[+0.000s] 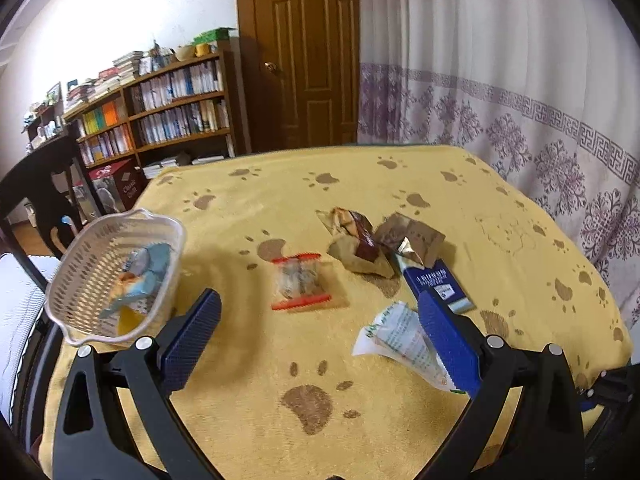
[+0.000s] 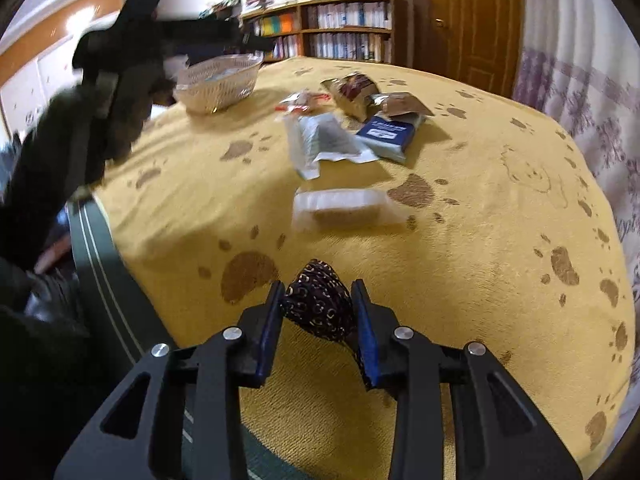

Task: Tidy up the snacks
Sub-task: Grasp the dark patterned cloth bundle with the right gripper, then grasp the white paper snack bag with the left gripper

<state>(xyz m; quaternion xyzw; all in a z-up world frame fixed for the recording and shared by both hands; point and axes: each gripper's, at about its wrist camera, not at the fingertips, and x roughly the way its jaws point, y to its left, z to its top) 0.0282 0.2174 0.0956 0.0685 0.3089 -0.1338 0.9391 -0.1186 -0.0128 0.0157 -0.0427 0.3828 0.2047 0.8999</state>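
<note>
Right gripper (image 2: 317,312) pinches dark packet (image 2: 318,304) near front edge, likely for basket (image 1: 120,276) | left gripper (image 1: 320,320) fingers spread, empty | snacks mid-cloth (image 1: 400,420) unsorted.

In the right wrist view the left gripper (image 2: 120,64) is only a dark smear from motion, so how its jaws stand cannot be read, and the clear packet (image 2: 340,208) is also blurred. The print on the blue packet (image 1: 438,284) is too small to read. The white wrapper (image 1: 400,340) is partly hidden behind one blue finger (image 1: 448,340), and the basket (image 1: 80,264) hides parts of its contents.
</note>
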